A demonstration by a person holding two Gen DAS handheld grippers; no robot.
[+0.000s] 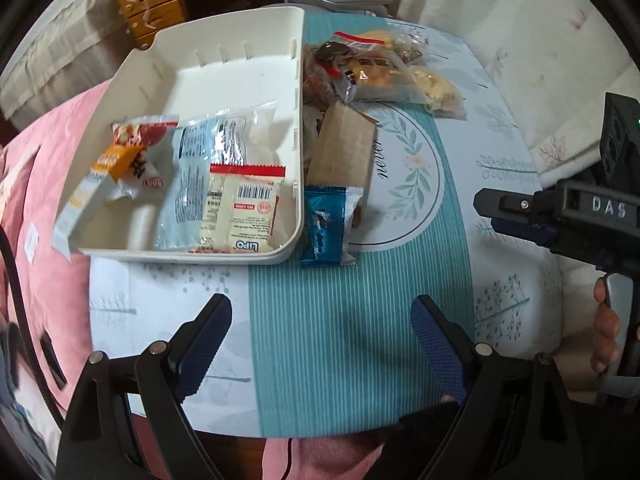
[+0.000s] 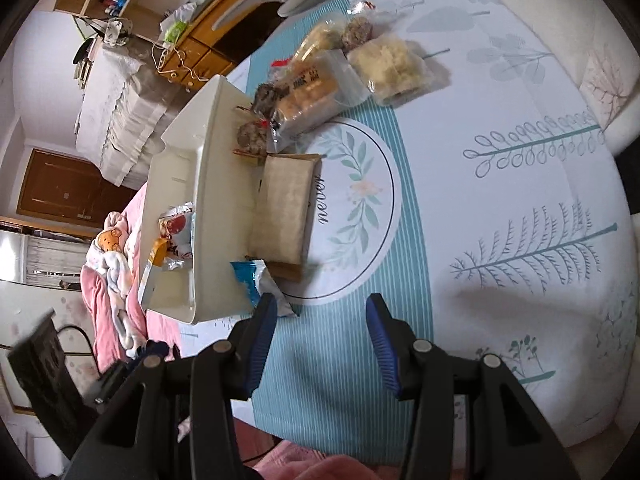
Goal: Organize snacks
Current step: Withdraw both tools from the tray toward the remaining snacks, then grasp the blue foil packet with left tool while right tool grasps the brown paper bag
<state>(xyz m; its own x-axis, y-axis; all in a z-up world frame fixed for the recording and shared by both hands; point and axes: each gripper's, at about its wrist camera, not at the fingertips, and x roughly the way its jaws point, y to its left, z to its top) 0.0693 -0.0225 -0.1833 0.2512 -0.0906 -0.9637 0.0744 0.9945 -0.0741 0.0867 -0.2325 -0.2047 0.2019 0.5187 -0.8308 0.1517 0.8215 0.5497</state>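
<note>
A white plastic bin (image 1: 298, 92) (image 2: 210, 184) sits on the table's left and holds several snack packets, among them a cream LiPO packet (image 1: 240, 208) and an orange one (image 1: 114, 162). Beside its right wall lie a blue packet (image 1: 326, 226) (image 2: 256, 282), a brown paper packet (image 1: 344, 148) (image 2: 286, 208) and clear bags of pastries (image 1: 384, 76) (image 2: 320, 80). My left gripper (image 1: 320, 344) is open and empty above the tablecloth, short of the bin. My right gripper (image 2: 322, 340) is open and empty just short of the blue packet; it also shows in the left wrist view (image 1: 520, 216).
The table has a teal-and-white leaf-print cloth (image 1: 360, 320) (image 2: 520, 160). A pink blanket (image 1: 44, 208) lies left of the table. A wooden desk (image 2: 208, 40) and a chair stand behind it.
</note>
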